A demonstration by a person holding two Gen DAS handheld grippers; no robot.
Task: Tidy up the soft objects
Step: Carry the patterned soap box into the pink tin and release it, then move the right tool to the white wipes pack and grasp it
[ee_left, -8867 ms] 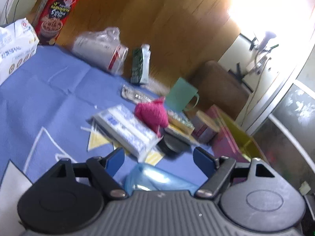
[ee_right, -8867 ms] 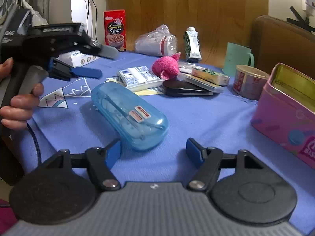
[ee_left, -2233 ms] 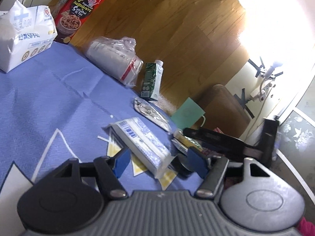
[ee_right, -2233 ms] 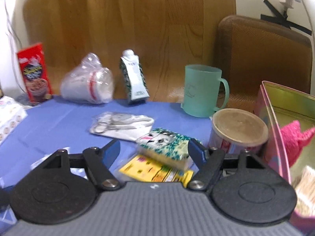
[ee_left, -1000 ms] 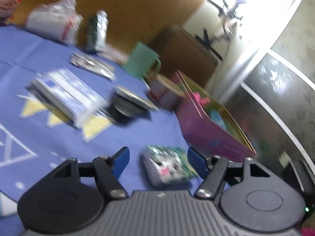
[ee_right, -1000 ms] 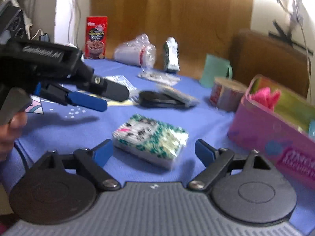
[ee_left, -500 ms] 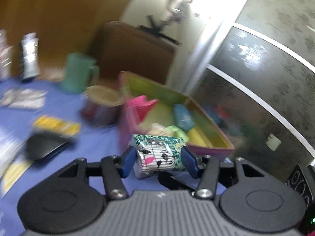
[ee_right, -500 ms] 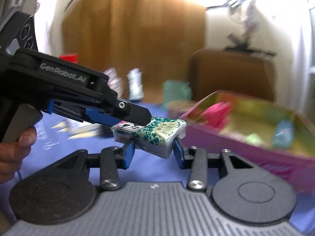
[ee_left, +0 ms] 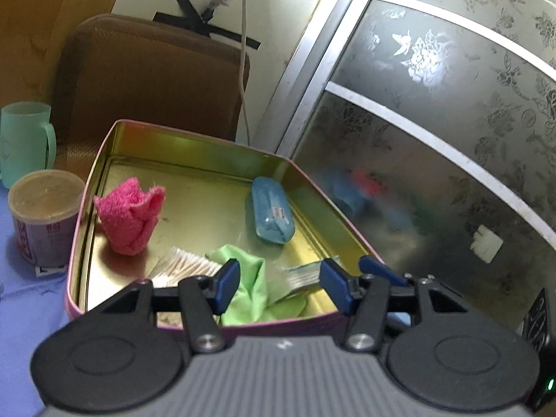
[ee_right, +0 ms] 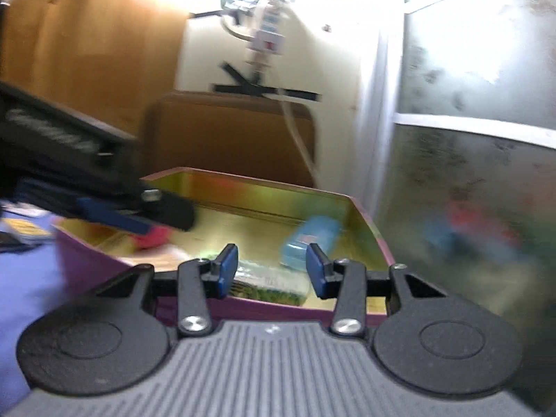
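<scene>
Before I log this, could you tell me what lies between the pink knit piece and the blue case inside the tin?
In the left wrist view, only bare tin floor separates the pink knit piece from the blue case.

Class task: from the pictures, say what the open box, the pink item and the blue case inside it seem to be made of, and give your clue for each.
Box: likely tin; shiny gold walls mirror the contents. Pink item: probably knitted yarn or terry; fuzzy, matte, slumped. Blue case: seemingly plastic; translucent and glossy.

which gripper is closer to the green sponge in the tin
Right. The right gripper's open jaws hang just above the sponge at the tin's near wall; the left gripper reaches in from the left, its tips by the pink cloth.
</scene>
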